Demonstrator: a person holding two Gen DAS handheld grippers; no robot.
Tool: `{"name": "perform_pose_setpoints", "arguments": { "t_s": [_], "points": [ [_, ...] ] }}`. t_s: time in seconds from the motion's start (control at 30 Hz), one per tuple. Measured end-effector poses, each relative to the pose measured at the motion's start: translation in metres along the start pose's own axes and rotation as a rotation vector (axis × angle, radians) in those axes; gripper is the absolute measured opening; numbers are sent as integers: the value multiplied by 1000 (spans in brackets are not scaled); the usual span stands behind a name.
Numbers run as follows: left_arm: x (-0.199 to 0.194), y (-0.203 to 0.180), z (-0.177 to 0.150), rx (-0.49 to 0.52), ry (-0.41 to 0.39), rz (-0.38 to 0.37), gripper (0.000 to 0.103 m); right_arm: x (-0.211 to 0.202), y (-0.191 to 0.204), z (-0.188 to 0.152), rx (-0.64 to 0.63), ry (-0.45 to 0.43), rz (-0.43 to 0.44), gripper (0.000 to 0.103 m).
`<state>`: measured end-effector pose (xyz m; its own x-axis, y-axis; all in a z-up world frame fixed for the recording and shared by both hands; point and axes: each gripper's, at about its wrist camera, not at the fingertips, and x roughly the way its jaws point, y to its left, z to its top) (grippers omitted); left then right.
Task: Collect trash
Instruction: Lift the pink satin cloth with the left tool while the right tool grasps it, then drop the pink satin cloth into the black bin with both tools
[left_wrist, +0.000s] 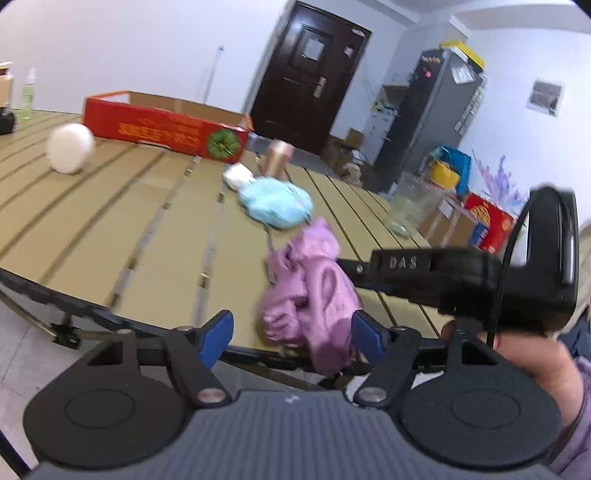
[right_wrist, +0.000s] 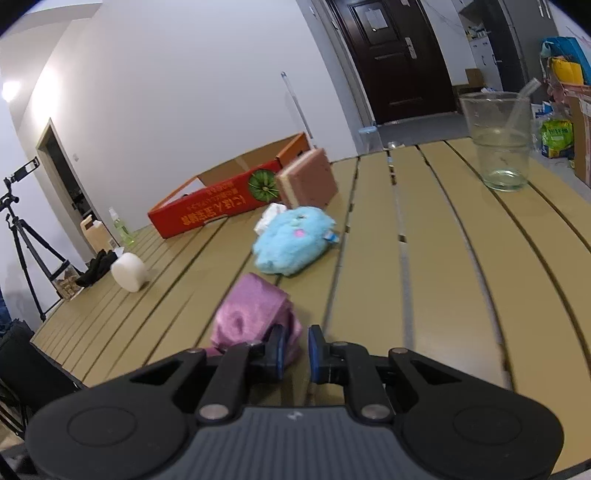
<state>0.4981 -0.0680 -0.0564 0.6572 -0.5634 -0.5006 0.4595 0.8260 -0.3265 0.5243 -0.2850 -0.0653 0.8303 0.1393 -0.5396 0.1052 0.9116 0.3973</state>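
A crumpled purple cloth (left_wrist: 314, 291) hangs from my right gripper, above the near edge of the slatted table (left_wrist: 110, 221). In the right wrist view the cloth (right_wrist: 251, 314) sits at the left finger, and my right gripper (right_wrist: 295, 350) is nearly closed on a corner of it. My left gripper (left_wrist: 291, 336) is open, just below and around the hanging cloth. A blue fluffy toy (left_wrist: 275, 203) (right_wrist: 291, 243), a white crumpled wad (left_wrist: 238, 175) (right_wrist: 269, 216) and a pink-brown block (right_wrist: 308, 179) lie further back on the table.
An open red cardboard box (left_wrist: 162, 129) (right_wrist: 221, 199) lies at the back. A white roll (left_wrist: 70, 147) (right_wrist: 127, 271) sits to the left. A clear glass beaker (right_wrist: 498, 140) stands at the right. A spray bottle (left_wrist: 27, 94) and a tripod (right_wrist: 22, 240) are far left.
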Motion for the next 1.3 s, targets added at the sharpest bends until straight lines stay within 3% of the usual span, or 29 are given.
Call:
{"name": "perform_pose_setpoints", "arguments": {
  "t_s": [0.03,0.07,0.13,0.2,0.23,0.33,0.43,0.5,0.6,0.7,0.83,0.97,1.3],
  "points": [
    [4,-2,-2,7,8,2,47,-3,-6,3,5,-11,-8,16],
    [8,-4,-4,15,23,11,37,-9,-11,6,10,-33,-8,16],
    [10,-7,-7,41,15,17,29,-19,-14,12,-19,-102,20,25],
    [8,-8,-10,59,17,4,26,-28,-13,14,-50,-172,98,51],
    [9,-9,-10,64,17,-2,24,-25,-10,16,-57,-166,139,54],
    [8,-10,-11,99,15,-7,22,1,-5,20,-42,-46,139,53],
    [3,-5,-11,112,9,2,21,23,-8,16,-4,31,162,32],
    [-3,4,-8,95,-2,17,20,19,-5,15,-12,35,178,22],
    [-19,17,0,65,-21,-1,17,5,2,10,-18,16,238,18],
    [-43,27,-1,82,-28,-22,16,-1,20,2,-94,56,273,17],
    [-58,48,-18,57,66,-32,16,-12,48,-21,-250,122,315,16],
    [-49,64,-43,-4,190,-41,16,-21,68,-39,-380,176,356,16],
    [-4,69,-73,13,426,52,16,2,90,-88,-591,367,251,19]
  ]
}}
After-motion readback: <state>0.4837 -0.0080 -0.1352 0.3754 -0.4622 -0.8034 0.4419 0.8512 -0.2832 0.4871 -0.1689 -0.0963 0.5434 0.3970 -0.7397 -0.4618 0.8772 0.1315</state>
